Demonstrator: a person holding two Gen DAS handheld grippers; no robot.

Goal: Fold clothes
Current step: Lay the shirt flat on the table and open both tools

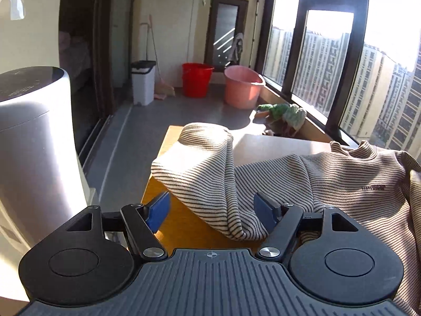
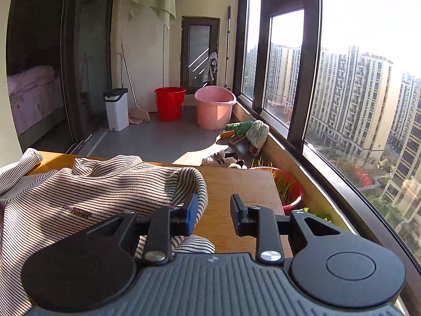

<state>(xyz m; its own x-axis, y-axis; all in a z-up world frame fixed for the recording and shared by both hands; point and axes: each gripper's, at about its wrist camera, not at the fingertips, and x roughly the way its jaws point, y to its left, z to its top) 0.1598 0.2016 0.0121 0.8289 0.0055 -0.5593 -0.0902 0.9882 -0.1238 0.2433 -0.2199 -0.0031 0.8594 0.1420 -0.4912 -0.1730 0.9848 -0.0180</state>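
Note:
A beige sweater with thin dark stripes (image 1: 342, 179) lies front up on a wooden table (image 1: 184, 223). Its left sleeve (image 1: 200, 163) is bunched on the table's left part. My left gripper (image 1: 213, 210) is open, its blue pads either side of the sleeve's near fold, not clamping it. In the right wrist view the sweater (image 2: 86, 197) fills the left half of the table (image 2: 244, 184). My right gripper (image 2: 214, 212) is open over bare wood, its left finger (image 2: 190, 213) against the folded right sleeve (image 2: 192, 181).
A tall grey cylinder (image 1: 29, 152) stands left of the table. Behind, on the balcony floor, are a red bucket (image 2: 169, 102), a pink tub (image 2: 214, 106), a white bin (image 2: 116, 108) and slippers (image 2: 247, 131). A red bowl of grass (image 2: 288, 187) sits right of the table, by the windows.

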